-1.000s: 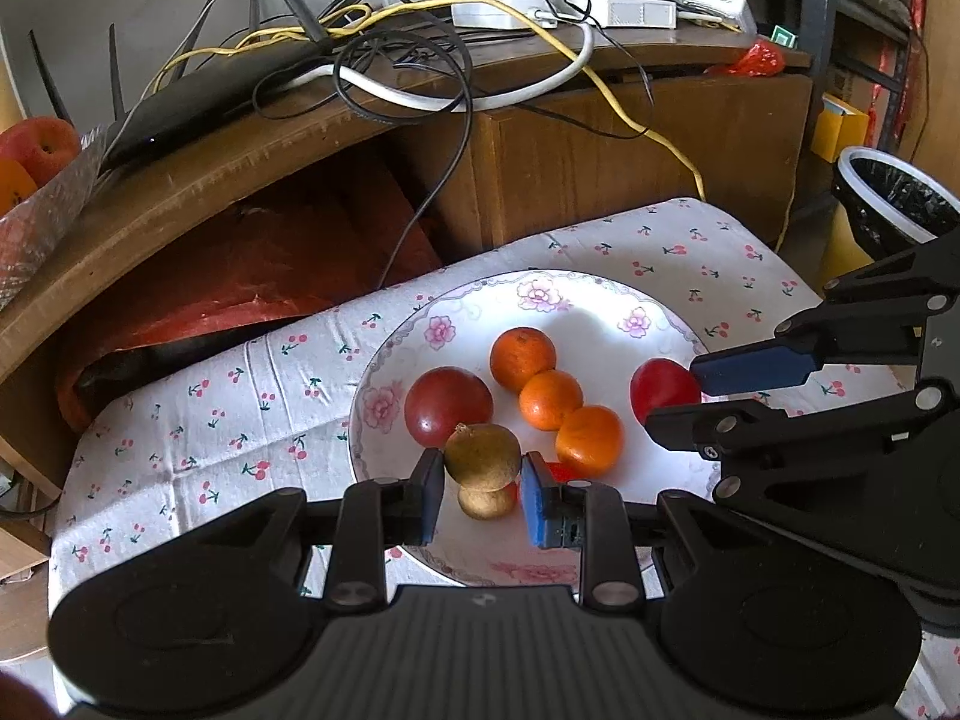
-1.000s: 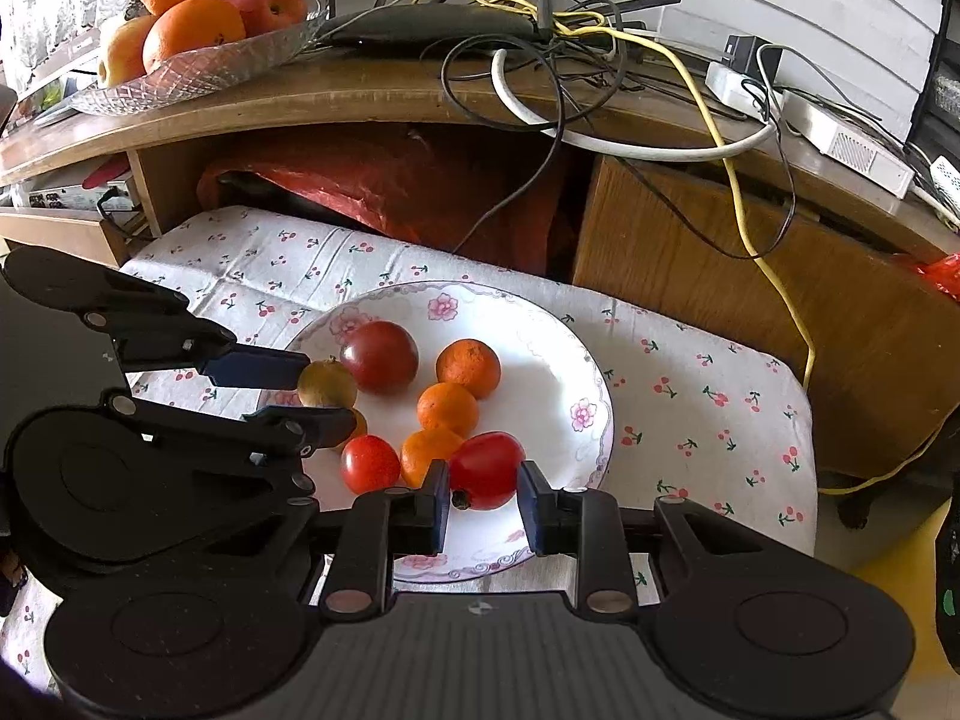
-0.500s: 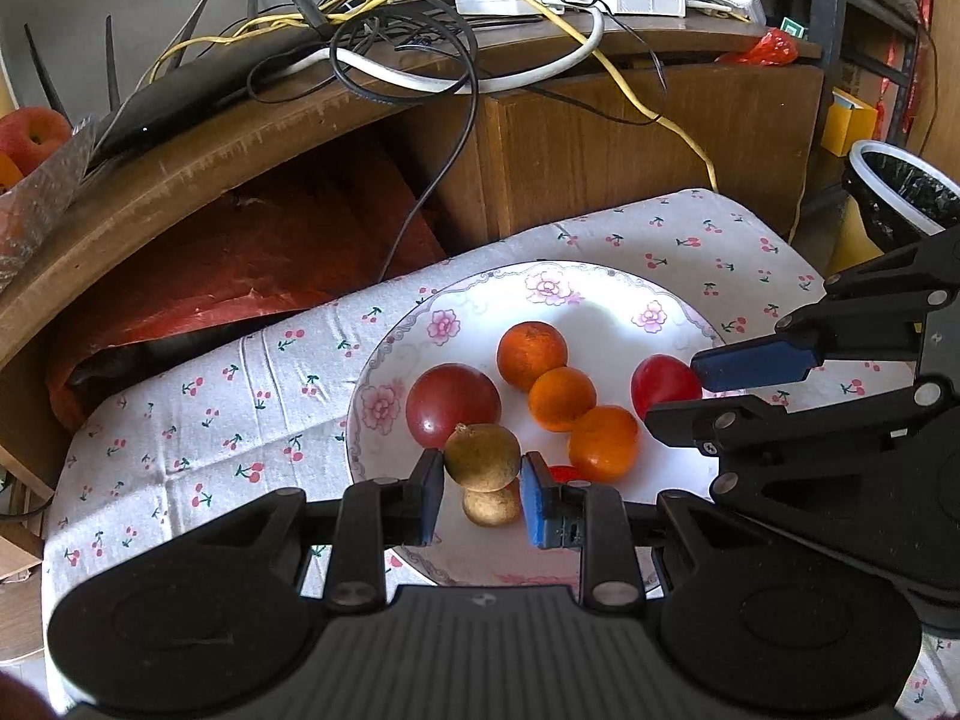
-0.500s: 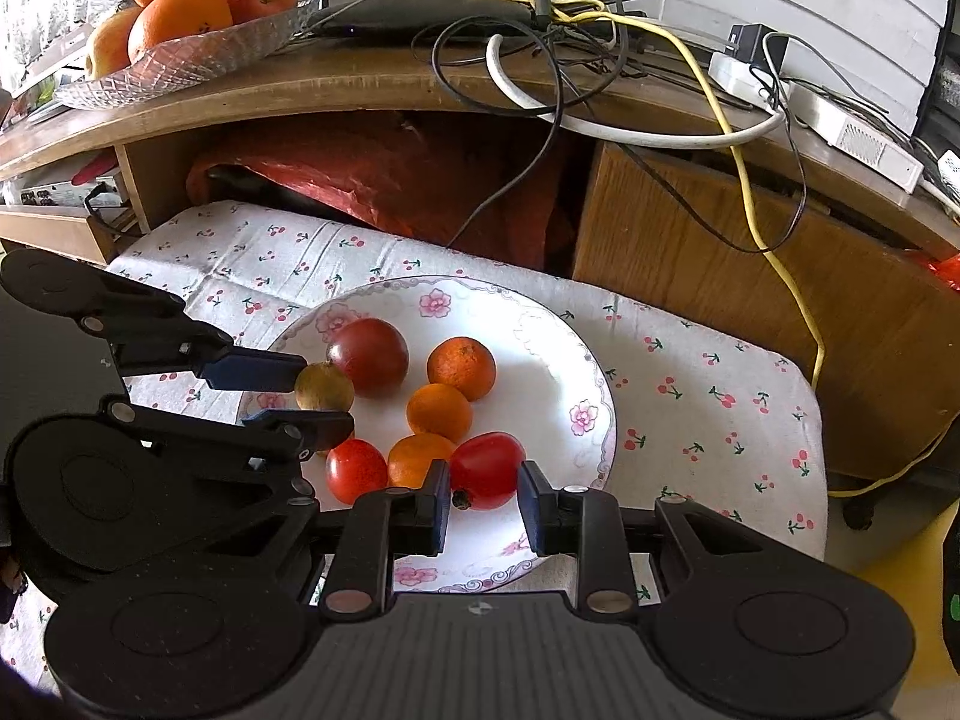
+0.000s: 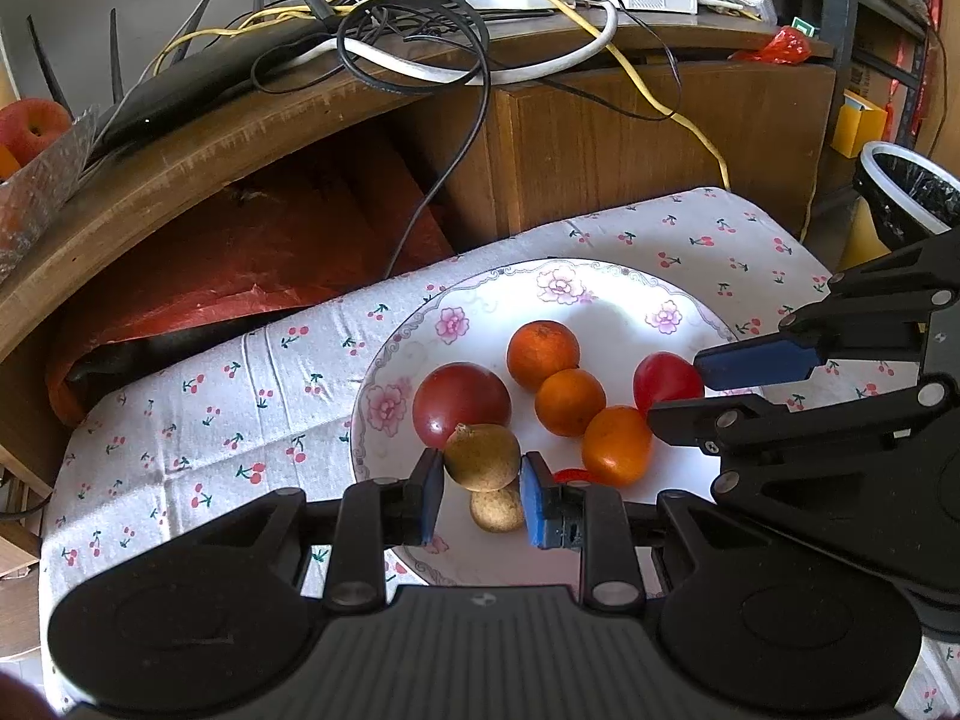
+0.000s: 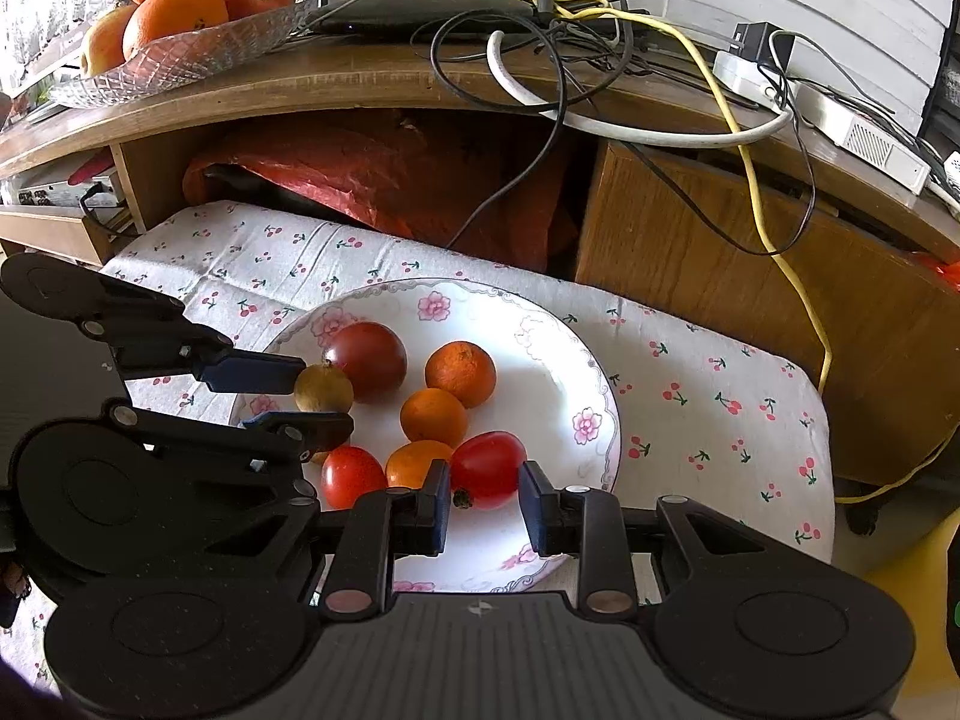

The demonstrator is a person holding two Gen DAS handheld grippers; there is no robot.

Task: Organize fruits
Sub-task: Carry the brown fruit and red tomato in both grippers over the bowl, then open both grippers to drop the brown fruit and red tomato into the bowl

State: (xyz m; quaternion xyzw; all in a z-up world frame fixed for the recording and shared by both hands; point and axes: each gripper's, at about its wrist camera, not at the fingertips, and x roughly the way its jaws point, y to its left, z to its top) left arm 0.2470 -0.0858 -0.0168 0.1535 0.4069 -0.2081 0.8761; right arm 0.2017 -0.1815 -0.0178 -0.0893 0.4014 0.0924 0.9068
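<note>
A white flowered plate (image 5: 600,300) sits on a cherry-print cloth and carries a dark red fruit (image 5: 461,405), three oranges (image 5: 543,354) and a small brown fruit (image 5: 495,509). My left gripper (image 5: 482,480) is shut on a round brown fruit (image 5: 482,457) and holds it just above the small brown one. The right wrist view shows that gripper (image 6: 324,390) at the plate's (image 6: 540,372) left side. My right gripper (image 6: 483,495) is shut on a red tomato (image 6: 487,469) over the plate's near edge. A smaller tomato (image 6: 351,476) lies to its left.
A curved wooden desk (image 6: 360,78) stands behind the plate, with a glass bowl (image 6: 180,42) of oranges and an apple, a router and tangled cables (image 6: 558,60). A red plastic bag (image 5: 240,264) fills the space under it. A bin with a black liner (image 5: 912,192) stands at far right.
Both grippers keep their fruit between the pads. Both views have shifted slightly, and more of the desk top shows in the left wrist view. The fruit on the plate has not moved.
</note>
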